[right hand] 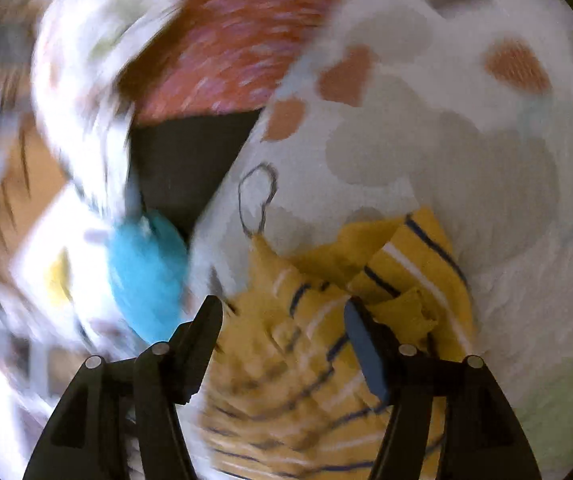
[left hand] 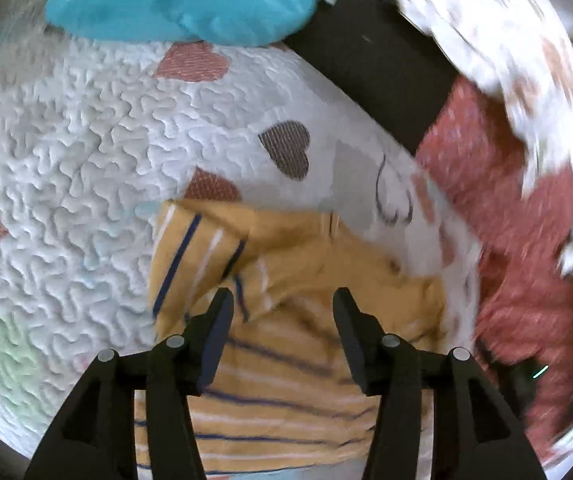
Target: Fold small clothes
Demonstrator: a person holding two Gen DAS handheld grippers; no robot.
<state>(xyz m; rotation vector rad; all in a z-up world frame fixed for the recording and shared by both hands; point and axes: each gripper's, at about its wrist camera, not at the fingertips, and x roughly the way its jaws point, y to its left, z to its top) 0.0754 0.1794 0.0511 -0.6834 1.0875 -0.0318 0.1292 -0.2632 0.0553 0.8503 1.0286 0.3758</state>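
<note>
Black fingers of the left gripper point(left hand: 282, 300) fill the bottom of the left wrist view, jaws standing partly open with nothing pinched between them. Directly beneath lies the yellow striped garment point(left hand: 286, 360), mustard with navy and white stripes, resting on the white quilt point(left hand: 66, 152) patterned with hearts. One sleeve or corner is turned over at its far left edge, and the cloth looks rumpled rather than squared.

From the right wrist view, the right gripper point(right hand: 282, 312) hangs over the same garment point(right hand: 306, 380), jaws apart and also holding nothing. A loose doubled flap sits just past its right finger.

Farther off, a turquoise cloth point(left hand: 190, 0) lies at the quilt's far edge, and a pink speckled cloth point(left hand: 506, 208) sits to the right, beside a blurred white patterned fabric point(left hand: 486, 40).

Judging by this, the yellow piece is laid down but only roughly folded; tidying it, and the other pieces, appear still to do.
</note>
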